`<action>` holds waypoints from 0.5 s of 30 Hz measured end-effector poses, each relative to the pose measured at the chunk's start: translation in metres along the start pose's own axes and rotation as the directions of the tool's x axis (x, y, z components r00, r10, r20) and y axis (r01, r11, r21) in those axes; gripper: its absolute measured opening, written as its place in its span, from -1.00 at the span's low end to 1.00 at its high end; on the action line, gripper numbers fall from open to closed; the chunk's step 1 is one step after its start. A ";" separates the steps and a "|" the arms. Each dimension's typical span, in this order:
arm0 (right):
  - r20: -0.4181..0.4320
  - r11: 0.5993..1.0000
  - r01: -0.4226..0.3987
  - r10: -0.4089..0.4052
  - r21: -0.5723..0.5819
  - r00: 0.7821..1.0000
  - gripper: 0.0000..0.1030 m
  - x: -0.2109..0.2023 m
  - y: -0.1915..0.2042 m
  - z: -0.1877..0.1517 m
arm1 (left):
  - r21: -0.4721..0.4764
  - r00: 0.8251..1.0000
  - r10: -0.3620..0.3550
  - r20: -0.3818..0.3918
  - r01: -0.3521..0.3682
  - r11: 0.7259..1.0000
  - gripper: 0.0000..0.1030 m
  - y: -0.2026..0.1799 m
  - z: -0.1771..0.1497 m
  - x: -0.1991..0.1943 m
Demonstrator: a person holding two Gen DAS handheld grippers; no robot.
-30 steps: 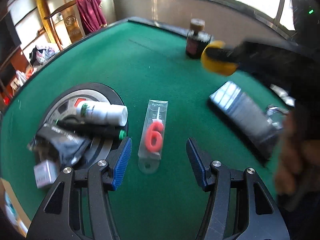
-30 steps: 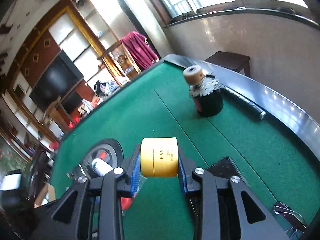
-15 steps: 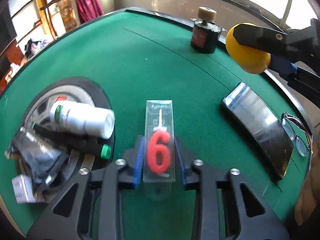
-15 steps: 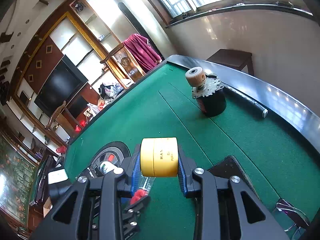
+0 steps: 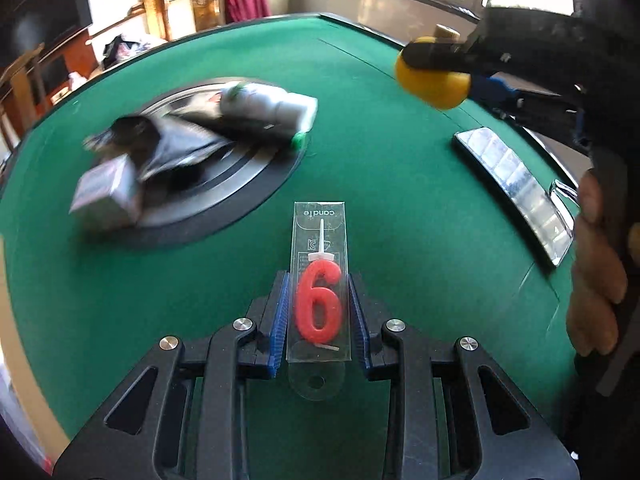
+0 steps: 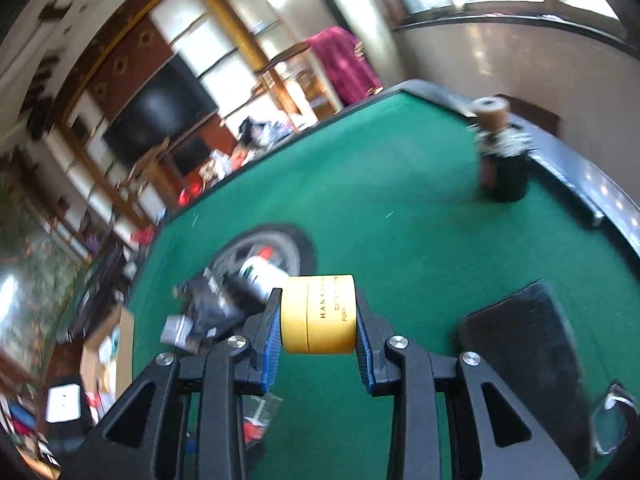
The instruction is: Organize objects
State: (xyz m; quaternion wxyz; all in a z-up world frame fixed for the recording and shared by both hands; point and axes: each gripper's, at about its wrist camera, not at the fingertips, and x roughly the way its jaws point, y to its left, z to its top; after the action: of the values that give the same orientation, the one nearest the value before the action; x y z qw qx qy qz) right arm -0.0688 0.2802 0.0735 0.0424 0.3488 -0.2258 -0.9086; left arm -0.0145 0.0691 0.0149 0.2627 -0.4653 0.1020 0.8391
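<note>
A clear flat pack with a red "6" candle (image 5: 319, 304) sits between the blue pads of my left gripper (image 5: 319, 316), which is shut on it above the green felt. A round yellow jar (image 6: 318, 314) is clamped on its flat ends in my right gripper (image 6: 318, 320); the same yellow jar (image 5: 434, 82) shows at the upper right of the left wrist view. A round black and silver tray (image 5: 256, 176) on the felt holds a white bottle (image 5: 268, 106), a black pouch (image 5: 160, 148) and a small box (image 5: 106, 192).
A dark bottle with a cork stopper (image 6: 502, 160) stands near the table's far rim. A shiny flat case (image 5: 516, 184) lies at the right, with spectacles (image 6: 612, 420) beside it. A person's hand (image 5: 596, 272) holds the right gripper. Beyond the felt are shelves and chairs.
My left gripper closed on the candle pack, then carried it towards the tray, which now looms closer. The right gripper with the yellow jar swung left towards the tray too.
</note>
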 end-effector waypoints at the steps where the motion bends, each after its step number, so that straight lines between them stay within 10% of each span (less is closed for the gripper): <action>1: -0.014 1.000 -0.004 0.004 -0.015 1.000 -0.38 0.003 0.005 -0.003 | -0.010 1.000 0.001 0.008 -0.001 1.000 -0.47 0.003 -0.003 0.000; 15: -0.060 0.995 0.000 -0.006 -0.099 0.998 -0.38 0.017 0.027 -0.018 | -0.100 0.994 -0.016 0.106 0.027 0.995 -0.47 0.029 0.007 -0.001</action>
State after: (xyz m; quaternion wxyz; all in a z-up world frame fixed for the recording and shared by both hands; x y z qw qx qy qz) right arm -0.0716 0.2452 0.0634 0.0652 0.3740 -0.1788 -0.9077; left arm -0.0344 0.0473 0.0171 0.2528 -0.4345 0.0402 0.8635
